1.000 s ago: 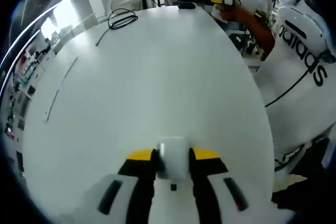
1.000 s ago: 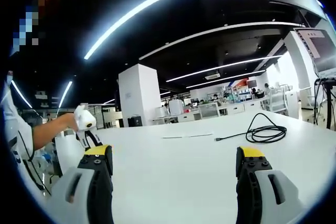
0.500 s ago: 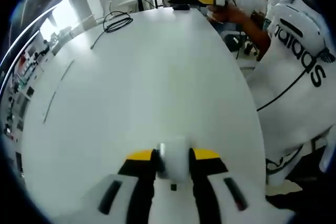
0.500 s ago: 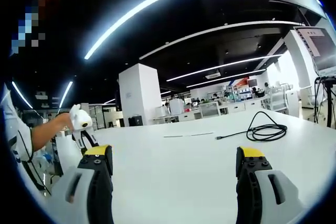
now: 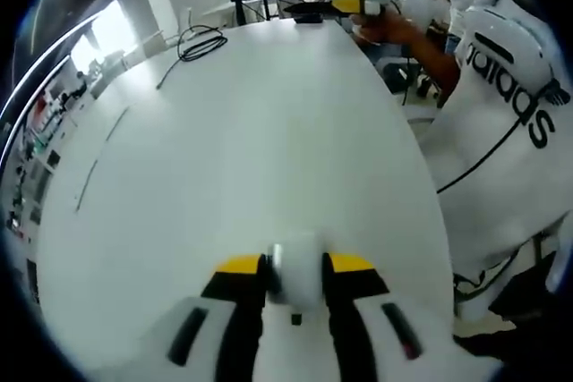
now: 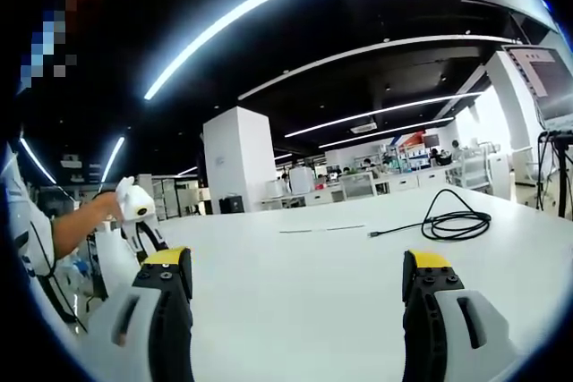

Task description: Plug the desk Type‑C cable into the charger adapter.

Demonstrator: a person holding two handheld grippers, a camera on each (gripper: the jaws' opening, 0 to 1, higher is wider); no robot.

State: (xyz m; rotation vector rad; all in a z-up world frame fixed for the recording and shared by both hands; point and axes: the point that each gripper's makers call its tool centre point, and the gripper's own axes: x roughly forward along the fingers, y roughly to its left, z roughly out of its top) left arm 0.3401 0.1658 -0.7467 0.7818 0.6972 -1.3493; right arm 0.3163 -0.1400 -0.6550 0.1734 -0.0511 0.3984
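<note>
Left gripper (image 5: 295, 267): I am clamping a small white block charger adapter (image 5: 296, 276).
Right gripper (image 6: 300, 285): I am holding it wide apart, empty.
Coiled black Type-C cable (image 6: 448, 224): lying far across the white table (image 6: 304, 284).
Surroundings: thin strip (image 6: 320, 229) lying near the cable's plug.

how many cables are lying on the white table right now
1. A black cable lies coiled at the table's far side, its plug end trailing loose. The left claw is shut on the white charger.
</note>
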